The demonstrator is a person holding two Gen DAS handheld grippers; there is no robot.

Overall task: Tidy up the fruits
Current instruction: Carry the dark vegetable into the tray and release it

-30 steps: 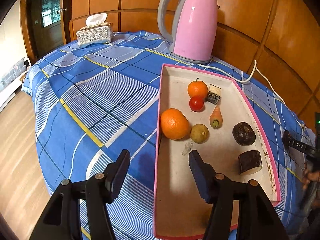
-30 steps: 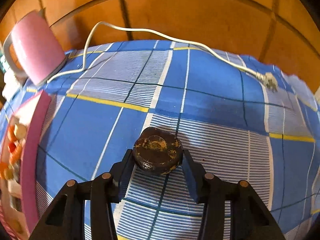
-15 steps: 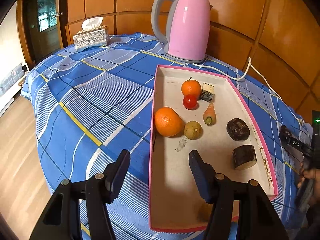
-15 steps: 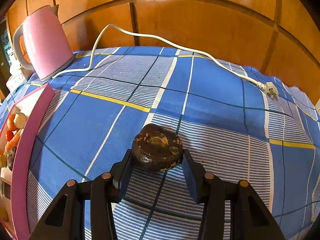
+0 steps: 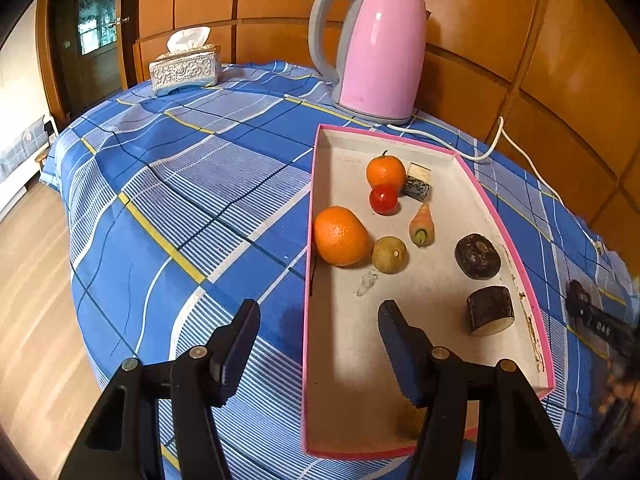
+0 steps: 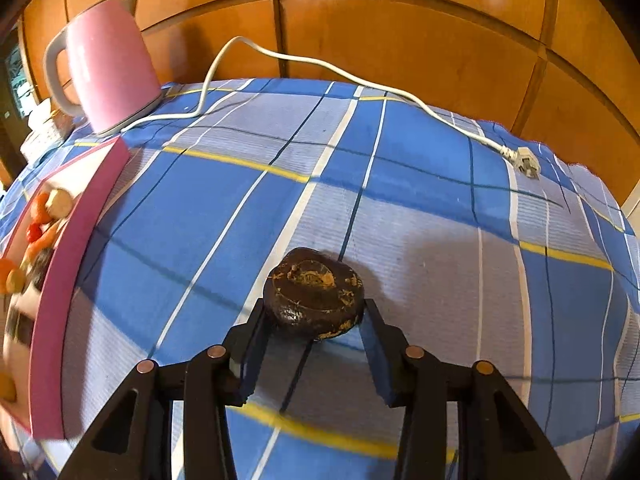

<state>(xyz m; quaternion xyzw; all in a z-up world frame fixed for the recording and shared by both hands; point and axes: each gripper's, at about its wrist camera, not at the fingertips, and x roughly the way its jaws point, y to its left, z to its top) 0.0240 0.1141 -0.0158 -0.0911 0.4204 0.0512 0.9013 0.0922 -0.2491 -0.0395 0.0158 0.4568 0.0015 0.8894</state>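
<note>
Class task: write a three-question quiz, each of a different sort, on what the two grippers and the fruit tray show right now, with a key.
1. True or false: the left gripper is open and holds nothing.
2. What does the right gripper hold? A) large orange B) dark brown round fruit C) carrot
3. Fill in: the cherry tomato lies in the pink ____.

Key: 1 true; 2 B; 3 tray.

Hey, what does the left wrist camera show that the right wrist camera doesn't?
Only the left wrist view shows the open left claw, the whole tray floor, and the big orange. Only the right wrist view shows the right claw shut on a dark round fruit, and the cord's plug. Both show the pink kettle, pink tray and blue checked cloth.
</note>
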